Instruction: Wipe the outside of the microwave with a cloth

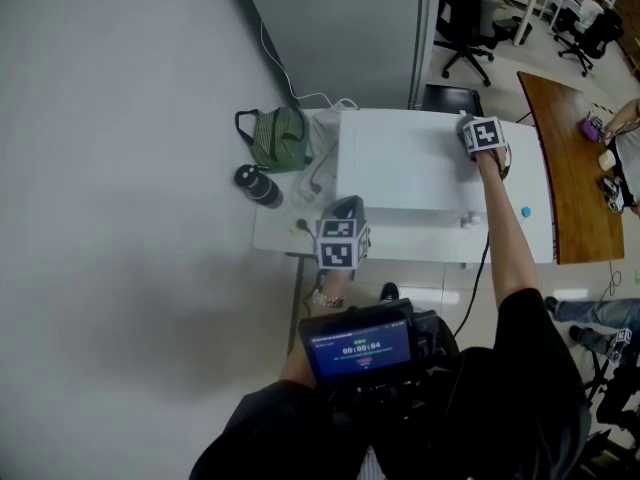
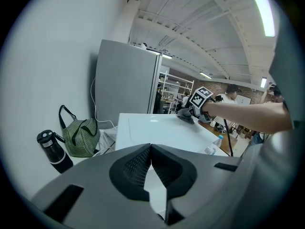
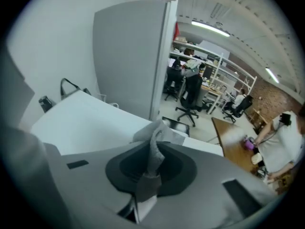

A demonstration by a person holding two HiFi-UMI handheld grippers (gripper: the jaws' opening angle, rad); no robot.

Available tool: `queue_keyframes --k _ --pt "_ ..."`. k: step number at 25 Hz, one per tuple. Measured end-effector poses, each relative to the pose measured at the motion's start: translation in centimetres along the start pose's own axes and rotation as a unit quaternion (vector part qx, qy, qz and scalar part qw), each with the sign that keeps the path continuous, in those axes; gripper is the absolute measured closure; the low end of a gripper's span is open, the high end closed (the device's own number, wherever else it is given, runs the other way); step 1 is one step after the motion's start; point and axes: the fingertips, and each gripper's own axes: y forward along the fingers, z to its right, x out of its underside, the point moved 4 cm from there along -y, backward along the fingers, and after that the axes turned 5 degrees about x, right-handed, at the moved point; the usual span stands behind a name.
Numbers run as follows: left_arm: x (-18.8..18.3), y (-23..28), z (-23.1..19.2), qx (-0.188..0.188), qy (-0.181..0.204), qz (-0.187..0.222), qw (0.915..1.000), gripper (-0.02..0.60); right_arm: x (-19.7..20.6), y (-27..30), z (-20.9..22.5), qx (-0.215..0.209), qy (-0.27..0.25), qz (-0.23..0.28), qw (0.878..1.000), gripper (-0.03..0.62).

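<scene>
The white microwave point(image 1: 400, 168) stands on a white table point(image 1: 280, 233); I see its flat top from above. My right gripper point(image 1: 474, 128) is at the top's far right corner, shut on a grey cloth point(image 1: 465, 123) that rests on the surface. In the right gripper view the cloth point(image 3: 155, 144) sticks up crumpled between the jaws, over the microwave top point(image 3: 90, 123). My left gripper point(image 1: 346, 208) hovers by the microwave's front left, shut and empty. The left gripper view shows the microwave top point(image 2: 157, 130) ahead with the cloth point(image 2: 186, 116) at its far end.
A green striped bag point(image 1: 277, 138) and a black bottle point(image 1: 258, 185) sit left of the microwave, with white cables nearby. A tall grey cabinet point(image 1: 340, 28) stands behind. A wooden table point(image 1: 565, 168) and office chairs point(image 1: 465, 18) are to the right.
</scene>
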Motion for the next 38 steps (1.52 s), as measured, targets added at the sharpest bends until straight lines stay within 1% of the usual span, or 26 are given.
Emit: queue_keyframes --k 1,2,3,4,5,8,10,11,12,13,14,15,17,20,21,22,25,28,32,35,37,38 --pt "0.0 -0.2 -0.3 -0.003 0.0 -0.001 1.0 0.581 -1.2 -1.0 -2.7 -0.024 -0.004 0.025 0.999 0.559" --pt "0.1 -0.4 -0.6 -0.006 -0.001 -0.001 1.0 0.581 -2.9 -2.2 -6.4 -0.067 -0.014 0.064 0.996 0.559" --pt "0.1 -0.5 -0.9 -0.009 -0.001 -0.001 1.0 0.581 -4.9 -3.6 -10.6 -0.116 -0.029 0.107 0.987 0.559" --pt "0.1 -0.7 -1.0 -0.011 -0.001 -0.001 0.9999 0.581 -6.4 -5.1 -14.8 -0.159 -0.046 0.139 0.976 0.559" --pt "0.1 -0.8 -1.1 -0.013 0.0 0.0 0.9999 0.581 -7.2 -6.3 -18.7 -0.192 -0.064 0.149 0.968 0.559" --pt "0.0 -1.4 -1.4 -0.02 0.0 0.002 0.9998 0.581 -7.0 -8.6 -28.7 -0.258 -0.12 0.124 0.951 0.559" --pt "0.0 -1.9 -1.8 -0.028 -0.002 0.002 0.9996 0.581 -6.8 -9.5 -33.9 -0.286 -0.151 0.112 0.94 0.559" --pt "0.1 -2.2 -2.0 -0.032 -0.004 0.002 0.9995 0.581 -6.8 -9.9 -35.7 -0.294 -0.162 0.112 0.935 0.559" --pt "0.1 -2.5 -2.3 -0.036 -0.005 0.002 0.9993 0.581 -6.3 -9.8 -36.9 -0.293 -0.171 0.1 0.935 0.559" --pt "0.2 -2.7 -2.6 -0.039 -0.007 0.003 0.9992 0.581 -5.5 -9.3 -37.3 -0.282 -0.181 0.083 0.938 0.559" --pt "0.2 -2.9 -2.8 -0.042 -0.009 0.003 0.9991 0.581 -5.1 -8.7 -37.1 -0.267 -0.189 0.078 0.942 0.559" --pt "0.3 -3.1 -3.0 -0.044 -0.011 0.004 0.999 0.581 -5.1 -8.1 -36.4 -0.253 -0.191 0.086 0.945 0.559" --pt "0.4 -3.1 -3.3 -0.045 -0.014 0.003 0.9989 0.581 -4.9 -7.3 -34.1 -0.236 -0.179 0.095 0.95 0.559" --pt "0.6 -2.4 -3.2 -0.041 -0.014 -0.003 0.999 0.581 -2.7 -6.1 -29.6 -0.23 -0.142 0.064 0.961 0.559" --pt "0.7 -2.0 -3.0 -0.038 -0.013 -0.006 0.9992 0.581 -1.8 -5.7 -27.6 -0.223 -0.123 0.053 0.966 0.559" --pt "0.7 -1.6 -2.7 -0.033 -0.012 -0.008 0.9993 0.581 -1.2 -5.2 -25.2 -0.212 -0.103 0.054 0.97 0.557" --pt "0.4 -0.4 -1.3 -0.016 -0.007 -0.011 0.9998 0.581 0.3 -4.8 -17.4 -0.171 -0.053 0.082 0.98 0.557" --pt "0.2 0.3 0.0 0.004 -0.001 -0.013 0.9999 0.581 3.7 -3.7 -9.8 -0.122 -0.02 0.061 0.991 0.557" --pt "0.2 0.5 1.0 0.022 0.005 -0.015 0.9996 0.581 7.3 -3.5 -2.2 -0.067 0.014 0.045 0.997 0.557" --pt "0.3 -0.1 1.0 0.021 0.005 -0.011 0.9997 0.581 9.2 -3.6 1.6 -0.025 0.043 0.023 0.998 0.557" --pt "0.4 -0.7 0.6 0.016 0.002 -0.009 0.9998 0.581 9.5 -4.4 2.0 0.005 0.046 0.012 0.999 0.559" --pt "0.5 -1.0 0.4 0.014 0.001 -0.008 0.9999 0.581 9.3 -5.2 1.3 0.01 0.046 0.016 0.999 0.559"
